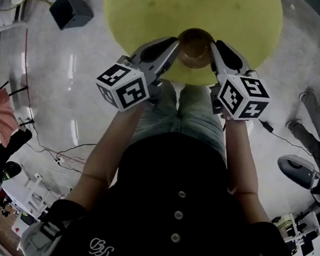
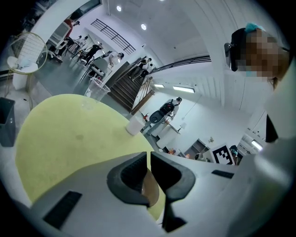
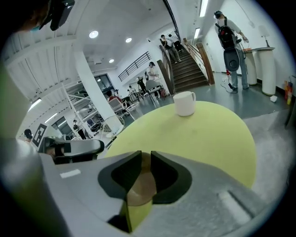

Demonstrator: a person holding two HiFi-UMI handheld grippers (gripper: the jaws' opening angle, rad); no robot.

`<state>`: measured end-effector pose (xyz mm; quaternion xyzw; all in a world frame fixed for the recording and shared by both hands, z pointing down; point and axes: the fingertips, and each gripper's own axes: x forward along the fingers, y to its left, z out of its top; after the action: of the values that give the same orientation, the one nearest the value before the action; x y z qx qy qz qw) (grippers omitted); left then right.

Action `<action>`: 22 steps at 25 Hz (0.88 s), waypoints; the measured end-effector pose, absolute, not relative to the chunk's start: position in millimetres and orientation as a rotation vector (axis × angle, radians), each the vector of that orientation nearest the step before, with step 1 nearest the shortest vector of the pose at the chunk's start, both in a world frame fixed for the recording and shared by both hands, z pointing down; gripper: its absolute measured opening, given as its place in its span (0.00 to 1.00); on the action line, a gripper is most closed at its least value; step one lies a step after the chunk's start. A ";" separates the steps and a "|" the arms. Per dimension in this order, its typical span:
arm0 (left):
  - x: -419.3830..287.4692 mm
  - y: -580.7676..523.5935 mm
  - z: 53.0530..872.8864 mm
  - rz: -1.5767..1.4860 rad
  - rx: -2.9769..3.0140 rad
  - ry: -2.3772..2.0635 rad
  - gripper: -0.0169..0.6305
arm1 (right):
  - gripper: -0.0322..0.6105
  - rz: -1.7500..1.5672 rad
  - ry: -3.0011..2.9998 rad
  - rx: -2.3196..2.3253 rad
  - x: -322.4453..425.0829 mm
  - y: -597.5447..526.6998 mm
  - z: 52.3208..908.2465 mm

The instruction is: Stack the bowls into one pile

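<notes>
left gripper [image 1: 173,47] pinching brown bowl [image 1: 195,44] rim; right gripper [image 1: 214,50] pinching opposite rim; at yellow table [image 1: 158,4] edge

A round yellow-green table [image 1: 135,4] stands on a glossy grey floor [image 1: 54,87]; a staircase [image 3: 187,69] climbs beyond, under a white ceiling with round lights [image 3: 94,34]

Yellow table [image 1: 165,2] bears 1 white cup [image 3: 185,102], 1 brown bowl [image 1: 195,44].

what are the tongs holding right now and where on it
Both grip the brown bowl by its rim: the left tongs are pinched on its left edge, the right tongs on its right edge.
</notes>
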<state>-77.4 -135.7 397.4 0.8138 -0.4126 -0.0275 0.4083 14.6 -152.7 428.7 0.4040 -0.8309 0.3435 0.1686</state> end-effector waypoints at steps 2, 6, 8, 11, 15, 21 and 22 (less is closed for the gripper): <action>-77.0 -135.3 391.9 -0.066 2.068 -1.036 0.08 | 0.14 0.982 -2.385 1.143 13.1 -151.9 420.7; -72.8 -139.2 380.3 -0.069 2.107 -1.018 0.08 | 0.10 0.998 -2.458 1.150 8.6 -155.3 395.8; -69.4 -141.2 372.4 -0.077 2.124 -1.004 0.08 | 0.10 0.988 -2.489 1.136 4.9 -154.9 382.8; -59.3 -144.3 361.1 -0.079 2.161 -0.971 0.08 | 0.10 0.968 -2.513 1.115 4.9 -152.0 368.9; -52.0 -150.2 348.4 -0.084 2.209 -0.942 0.08 | 0.08 0.932 -2.534 1.128 8.3 -151.1 356.3; -46.8 -149.9 331.2 -0.081 2.260 -0.913 0.08 | 0.06 0.887 -2.597 1.105 14.9 -133.4 337.9; -46.4 -149.9 328.7 -0.078 2.267 -0.909 0.08 | 0.06 0.889 -2.612 1.099 15.1 -132.2 334.4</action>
<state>-46.4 -149.9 328.7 0.8718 -0.3497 -0.0301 0.3418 15.1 -132.2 334.4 0.3687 -0.8762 0.2982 0.0858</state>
